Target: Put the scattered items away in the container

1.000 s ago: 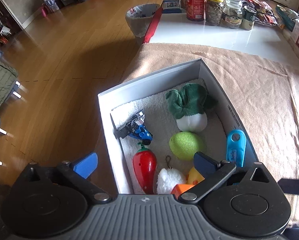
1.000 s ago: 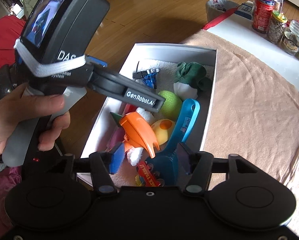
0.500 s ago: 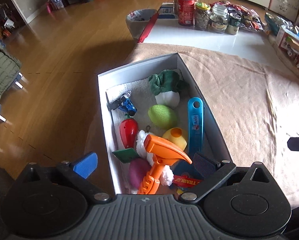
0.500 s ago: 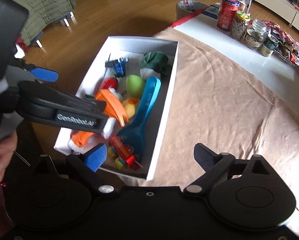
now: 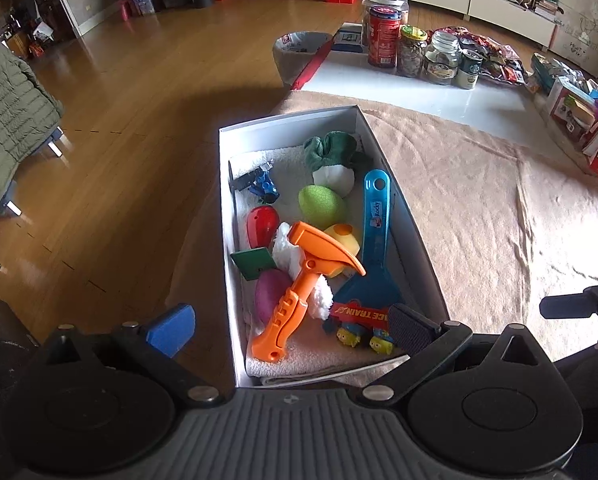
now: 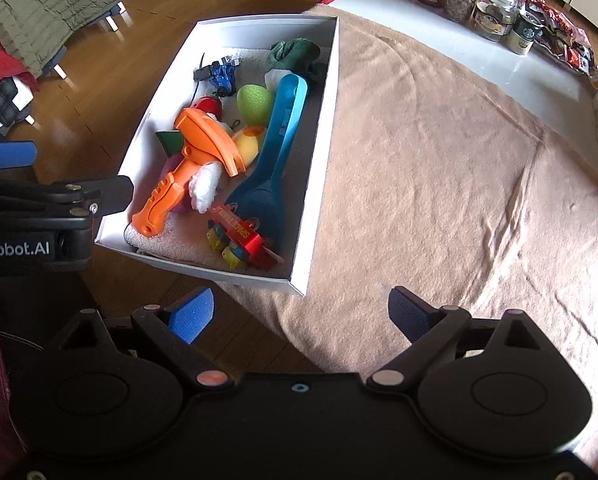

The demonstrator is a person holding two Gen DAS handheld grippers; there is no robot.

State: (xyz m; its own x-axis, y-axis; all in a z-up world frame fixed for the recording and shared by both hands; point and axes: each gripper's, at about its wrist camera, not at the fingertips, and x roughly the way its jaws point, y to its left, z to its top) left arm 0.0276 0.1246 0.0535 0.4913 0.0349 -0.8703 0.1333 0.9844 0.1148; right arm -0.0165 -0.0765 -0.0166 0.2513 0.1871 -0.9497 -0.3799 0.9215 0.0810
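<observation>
**Both tools pulled back from the box, empty**

Since a second ago my right tool (image 6: 301,314) had drawn back off the white box (image 6: 319,152), its jaws having just been opening, and they stood wide with nothing between them. My left tool (image 5: 289,320) had risen, also wide open and empty. The box sat on the towel-covered bench (image 6: 439,184) at 11 o'clock from my right tool, holding the orange toy axe (image 5: 299,280), blue scoop (image 5: 373,240), green egg (image 5: 322,206) and toy train (image 6: 243,236).

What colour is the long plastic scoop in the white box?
Blue scoop, clearest in the right wrist view.
</observation>
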